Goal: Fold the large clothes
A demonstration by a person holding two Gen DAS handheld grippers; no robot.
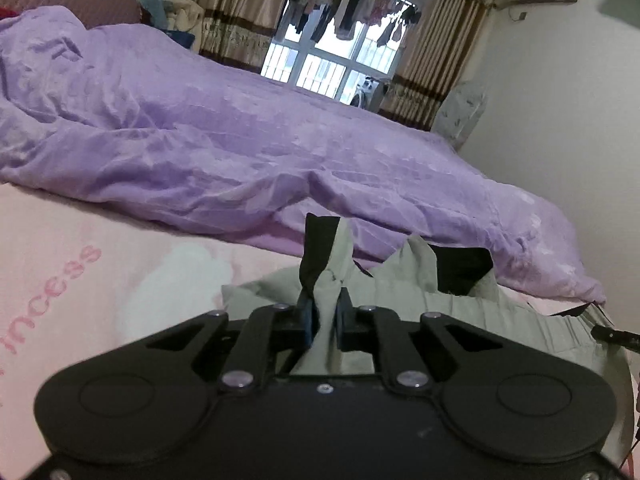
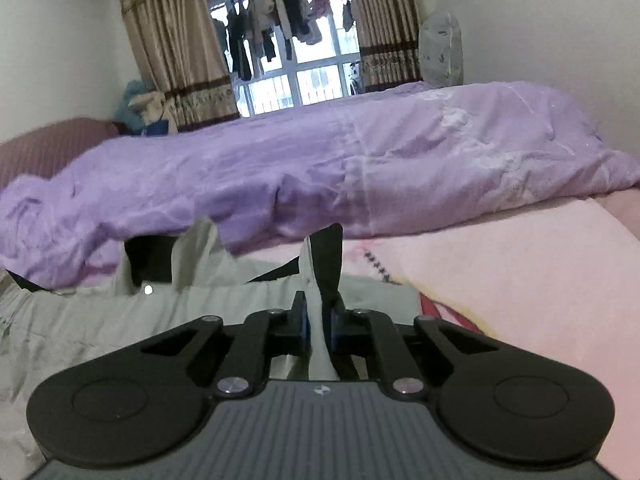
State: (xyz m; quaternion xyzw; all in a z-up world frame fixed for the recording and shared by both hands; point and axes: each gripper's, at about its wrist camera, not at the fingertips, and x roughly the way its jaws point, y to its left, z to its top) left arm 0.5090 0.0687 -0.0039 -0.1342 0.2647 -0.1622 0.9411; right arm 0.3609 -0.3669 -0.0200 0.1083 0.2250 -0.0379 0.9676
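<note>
Both wrist views, near to far. Nearest, the left tongs point(image 1: 325, 312) are pinched narrow on a raised tuft of the pale grey-green crumpled garment with black lining point(image 1: 460, 312); the right tongs point(image 2: 319, 312) are pinched the same way on another raised tuft of the same garment point(image 2: 120, 320). In each view the cloth passes between the black fingers and stands up in a peak just beyond the tips.

Just past the tongs, the rest of the garment lies rumpled and spread on the pink printed bed sheet point(image 1: 80, 280), its collar or opening gaping dark between the two grips. No flat, finished fold shows, so the task is judged to be at an early stage: two points are gripped, while the fold itself and the smoothing remain.

Both tongs point forward and moderately downward, low over the bed and side by side.

Farther off lies a bulky lilac velvety quilt point(image 1: 240, 140), then beige striped curtains point(image 2: 172, 52) and a bright barred window point(image 2: 304, 84) with hanging laundry.
</note>
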